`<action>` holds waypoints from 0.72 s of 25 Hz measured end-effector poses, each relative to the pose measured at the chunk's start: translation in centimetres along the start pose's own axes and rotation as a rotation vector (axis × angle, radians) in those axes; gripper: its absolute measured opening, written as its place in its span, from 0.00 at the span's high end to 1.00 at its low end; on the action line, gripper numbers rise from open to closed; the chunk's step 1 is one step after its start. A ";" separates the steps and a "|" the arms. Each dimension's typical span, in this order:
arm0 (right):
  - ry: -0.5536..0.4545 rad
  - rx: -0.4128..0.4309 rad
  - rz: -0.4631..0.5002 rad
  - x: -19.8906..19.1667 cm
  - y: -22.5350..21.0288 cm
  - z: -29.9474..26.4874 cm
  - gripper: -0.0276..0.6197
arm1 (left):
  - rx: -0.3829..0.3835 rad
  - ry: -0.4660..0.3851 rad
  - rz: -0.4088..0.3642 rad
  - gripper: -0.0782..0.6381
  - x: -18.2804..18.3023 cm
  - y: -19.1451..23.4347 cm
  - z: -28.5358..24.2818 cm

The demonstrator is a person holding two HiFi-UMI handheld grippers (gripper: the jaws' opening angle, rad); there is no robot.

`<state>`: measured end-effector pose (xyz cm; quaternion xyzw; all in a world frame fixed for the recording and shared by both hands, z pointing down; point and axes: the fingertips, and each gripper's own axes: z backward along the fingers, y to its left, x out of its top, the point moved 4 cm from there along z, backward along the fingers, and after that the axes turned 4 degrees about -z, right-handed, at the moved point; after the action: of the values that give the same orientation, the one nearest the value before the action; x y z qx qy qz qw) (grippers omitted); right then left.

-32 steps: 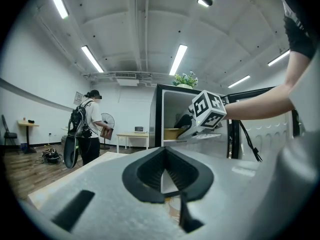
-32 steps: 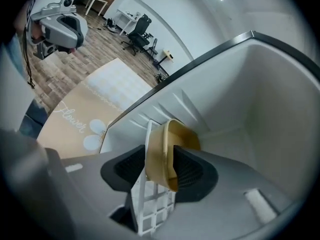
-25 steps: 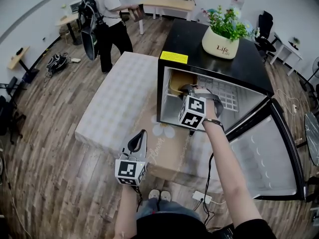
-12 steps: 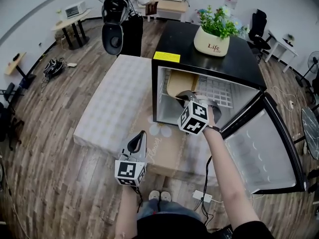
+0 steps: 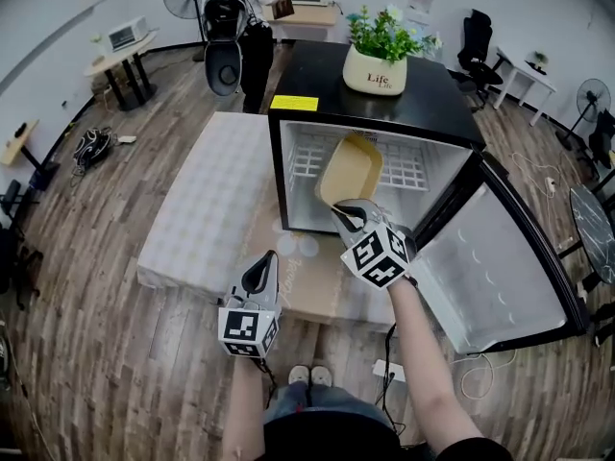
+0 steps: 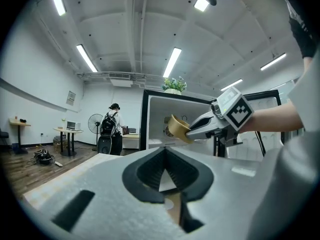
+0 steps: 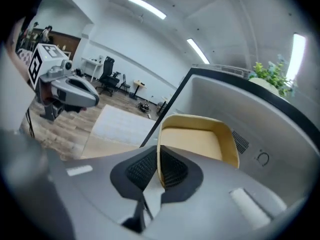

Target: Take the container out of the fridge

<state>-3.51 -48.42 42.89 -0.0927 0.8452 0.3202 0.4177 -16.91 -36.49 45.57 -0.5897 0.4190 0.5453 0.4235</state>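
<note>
In the head view, the right gripper [image 5: 348, 215] pinches the near rim of the tan container [image 5: 350, 166], which is tilted in the open fridge [image 5: 423, 94] mouth; it is grasped, I judge, but not yet clear. The left gripper view shows the left gripper [image 6: 165, 174] pressed together and empty. Only the right gripper view shows the rim clamped between the pads [image 7: 174, 170].

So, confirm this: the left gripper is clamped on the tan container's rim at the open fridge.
Wrong gripper: the right gripper is clamped on the tan container by its rim at the open fridge, as the right gripper view shows.
</note>
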 end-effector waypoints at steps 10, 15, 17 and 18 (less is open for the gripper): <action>-0.332 -0.096 -0.338 -0.7 1.7 8.6 0.92 | -0.036 -0.017 -0.017 0.88 0.8 -1.9 0.1; -0.445 -0.163 -0.457 -2.0 1.4 12.5 0.92 | -0.058 -0.030 -0.026 0.88 1.6 -3.0 -0.5; -0.482 -0.173 -0.489 -3.1 1.3 14.1 0.92 | -0.059 -0.035 -0.032 0.88 1.9 -3.8 -0.8; -0.503 -0.177 -0.504 -3.7 1.3 14.9 0.92 | -0.060 -0.038 -0.035 0.88 2.1 -4.3 -0.9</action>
<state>7.88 -38.55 39.65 -0.2519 0.6358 0.2918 0.6687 -12.46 -36.21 43.70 -0.5989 0.3841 0.5612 0.4229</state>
